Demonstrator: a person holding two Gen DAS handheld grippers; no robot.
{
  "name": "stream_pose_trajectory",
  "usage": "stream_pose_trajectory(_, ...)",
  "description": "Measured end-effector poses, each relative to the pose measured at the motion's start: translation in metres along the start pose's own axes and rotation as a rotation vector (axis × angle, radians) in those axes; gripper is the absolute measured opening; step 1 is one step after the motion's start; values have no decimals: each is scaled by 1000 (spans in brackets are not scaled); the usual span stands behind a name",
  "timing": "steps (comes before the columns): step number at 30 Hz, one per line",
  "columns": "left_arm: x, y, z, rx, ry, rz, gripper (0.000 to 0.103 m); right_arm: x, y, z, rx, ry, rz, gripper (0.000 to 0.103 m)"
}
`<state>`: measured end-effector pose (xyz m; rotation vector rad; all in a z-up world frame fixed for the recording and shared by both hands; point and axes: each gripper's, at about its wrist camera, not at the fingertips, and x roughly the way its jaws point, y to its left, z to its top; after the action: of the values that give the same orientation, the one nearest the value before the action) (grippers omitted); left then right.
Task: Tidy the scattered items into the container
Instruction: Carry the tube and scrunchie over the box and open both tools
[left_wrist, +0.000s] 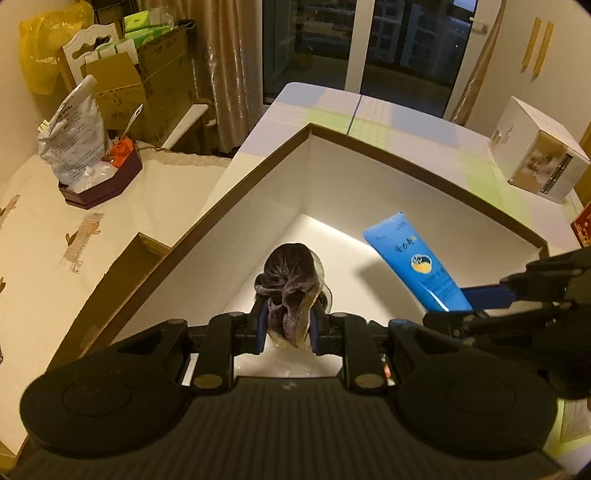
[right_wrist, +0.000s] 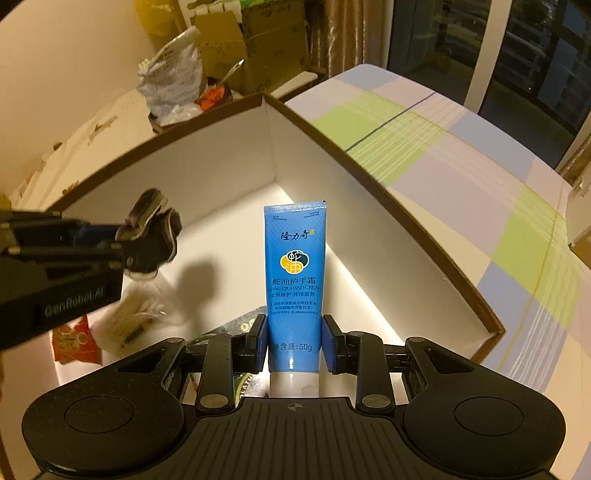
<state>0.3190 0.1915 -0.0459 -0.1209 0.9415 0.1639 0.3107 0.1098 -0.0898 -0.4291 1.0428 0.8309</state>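
My left gripper (left_wrist: 288, 325) is shut on a dark purple velvet scrunchie (left_wrist: 290, 273), holding it over the open white box with a brown rim (left_wrist: 388, 177). My right gripper (right_wrist: 293, 332) is shut on a blue hand cream tube (right_wrist: 295, 258), upright between the blue pads, above the same box (right_wrist: 207, 166). Each gripper shows in the other's view: the left gripper (right_wrist: 125, 243) with the scrunchie (right_wrist: 151, 229) is at the left, and the right gripper (left_wrist: 476, 302) with the tube (left_wrist: 417, 262) is at the right.
On the box floor lie a red packet (right_wrist: 74, 339), a clear packet (right_wrist: 136, 317) and a dark printed item (right_wrist: 240, 325). A white carton (left_wrist: 535, 162) stands on the checked tablecloth (right_wrist: 461, 184). A dark octagonal tray with a plastic bag (left_wrist: 99, 184) sits at the left.
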Motion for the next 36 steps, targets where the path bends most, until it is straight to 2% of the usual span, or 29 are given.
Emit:
stream_pose_trajectory(11,19,-7,5,41,1,14,26,7,2,6,-24,10,-37,33)
stream_pose_trajectory(13,20,-8,4,47,-6,21,36,8,4,7,-33,11,-49,33)
stream_pose_trajectory(17,18,-10,5,63,-34,40,68,11,8,6,-66,46,-32,34)
stream_pose_trajectory(18,18,-11,5,69,-37,49,70,9,9,6,-71,36,-33,52)
stream_pose_trajectory(19,18,-12,6,73,-37,55,71,6,10,5,-76,12,-46,80)
stream_pose_trajectory(20,18,-12,6,76,-34,59,72,2,10,4,-78,-16,-48,86)
stream_pose_trajectory(22,18,-10,6,70,-23,62,78,-2,9,6,-64,-29,-32,87)
stream_pose_trajectory(36,6,-8,6,80,0,57,83,-19,11,4,-78,-44,-55,87)
